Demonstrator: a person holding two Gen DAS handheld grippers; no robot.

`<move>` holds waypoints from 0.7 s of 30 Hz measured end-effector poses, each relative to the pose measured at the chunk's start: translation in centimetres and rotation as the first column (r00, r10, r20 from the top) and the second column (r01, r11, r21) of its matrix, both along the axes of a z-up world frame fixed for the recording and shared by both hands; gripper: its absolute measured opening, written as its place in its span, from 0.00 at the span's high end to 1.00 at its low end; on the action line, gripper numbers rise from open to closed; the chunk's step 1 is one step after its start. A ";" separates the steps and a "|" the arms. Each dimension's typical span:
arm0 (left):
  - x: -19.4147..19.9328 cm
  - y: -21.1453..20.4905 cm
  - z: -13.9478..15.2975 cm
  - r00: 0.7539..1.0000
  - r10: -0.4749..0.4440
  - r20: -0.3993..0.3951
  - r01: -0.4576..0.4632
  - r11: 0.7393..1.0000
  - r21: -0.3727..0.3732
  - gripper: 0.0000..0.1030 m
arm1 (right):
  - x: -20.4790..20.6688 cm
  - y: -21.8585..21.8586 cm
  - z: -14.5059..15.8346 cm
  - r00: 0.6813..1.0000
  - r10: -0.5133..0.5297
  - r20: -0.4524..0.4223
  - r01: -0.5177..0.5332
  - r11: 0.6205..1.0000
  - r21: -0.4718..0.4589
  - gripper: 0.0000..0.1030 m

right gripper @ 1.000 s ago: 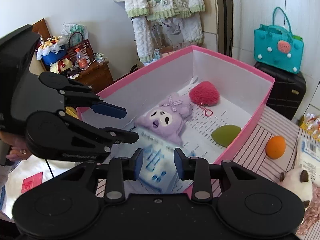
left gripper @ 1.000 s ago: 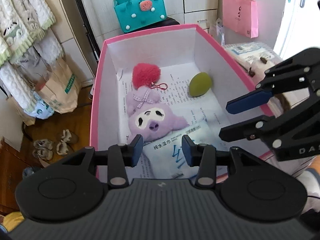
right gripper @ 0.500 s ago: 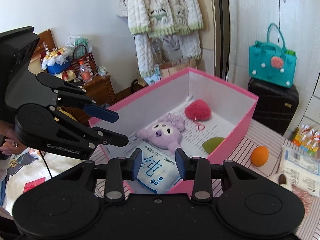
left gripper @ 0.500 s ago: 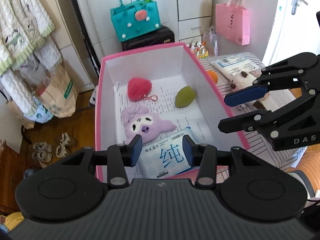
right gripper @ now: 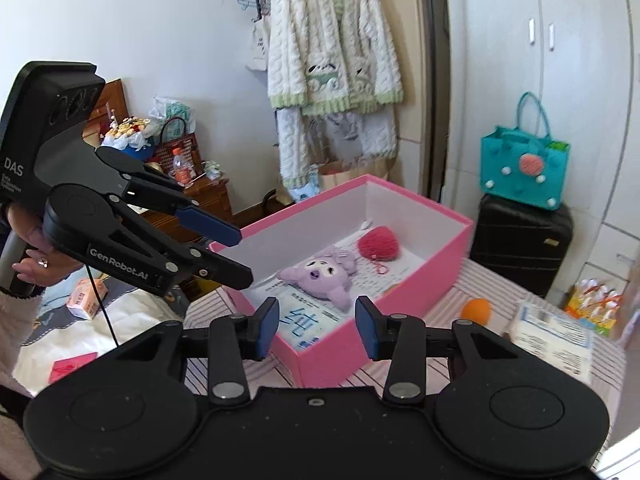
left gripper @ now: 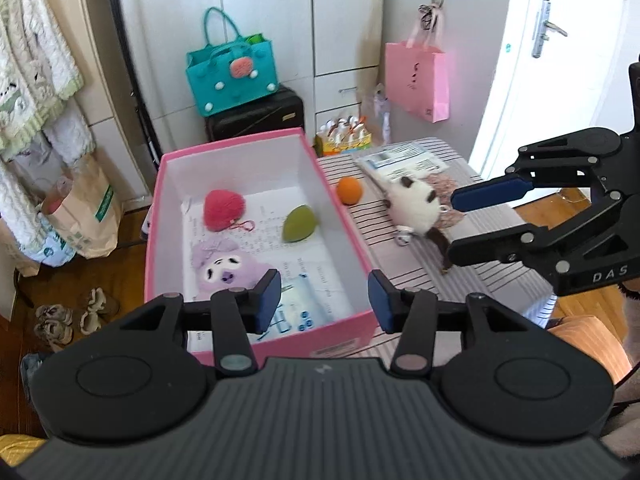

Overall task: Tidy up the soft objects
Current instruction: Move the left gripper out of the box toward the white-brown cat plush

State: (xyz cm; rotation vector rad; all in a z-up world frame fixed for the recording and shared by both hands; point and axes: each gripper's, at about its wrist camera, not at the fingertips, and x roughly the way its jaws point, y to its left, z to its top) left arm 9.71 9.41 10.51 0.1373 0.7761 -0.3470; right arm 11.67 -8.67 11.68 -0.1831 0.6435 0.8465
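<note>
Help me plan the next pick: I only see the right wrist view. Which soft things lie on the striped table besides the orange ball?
Observer: A white plush with brown ears lies on the striped table. In the left wrist view it is just right of the orange ball.
Operator: Does the pink box's near wall hide anything from me?
Observer: Yes. A green egg-shaped sponge lies on the floor of the pink box, by the wall nearest the ball and apart from the red heart pompom.
</note>
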 end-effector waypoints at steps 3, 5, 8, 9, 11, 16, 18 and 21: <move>-1.3 -0.4 -0.1 0.998 0.027 0.053 -0.023 0.998 -0.066 0.53 | -1.1 -1.7 -0.1 1.000 -0.010 0.014 0.010 1.000 0.016 0.53; -2.3 -1.1 -0.7 0.997 0.023 0.078 -0.015 0.996 -0.091 0.53 | -1.6 -2.8 -0.7 0.999 -0.037 -0.006 0.038 0.999 0.028 0.53; -3.1 -2.3 -1.8 0.996 -0.004 0.089 0.014 0.993 -0.119 0.52 | -2.4 -4.2 -1.7 0.997 -0.074 -0.014 0.075 0.997 0.017 0.52; -3.1 -2.7 -2.1 0.996 -0.013 0.085 0.024 0.992 -0.126 0.52 | -2.6 -4.7 -2.0 0.996 -0.088 -0.018 0.089 0.996 0.013 0.52; -2.9 -3.6 -2.8 0.997 -0.037 0.072 0.047 0.988 -0.146 0.52 | -2.9 -5.8 -2.7 0.993 -0.115 -0.032 0.115 0.993 0.012 0.51; -2.1 -5.7 -4.0 0.995 -0.068 0.070 0.080 0.980 -0.181 0.50 | -3.2 -7.8 -4.6 0.983 -0.179 -0.028 0.179 0.984 0.004 0.48; -2.1 -6.6 -4.4 0.995 -0.042 0.089 0.058 0.981 -0.185 0.50 | -3.2 -8.5 -5.4 0.980 -0.195 -0.024 0.195 0.981 0.004 0.48; -1.6 -7.6 -5.1 0.997 -0.042 0.068 0.057 0.969 -0.241 0.50 | -3.1 -9.6 -6.4 0.979 -0.203 -0.025 0.203 0.979 0.010 0.48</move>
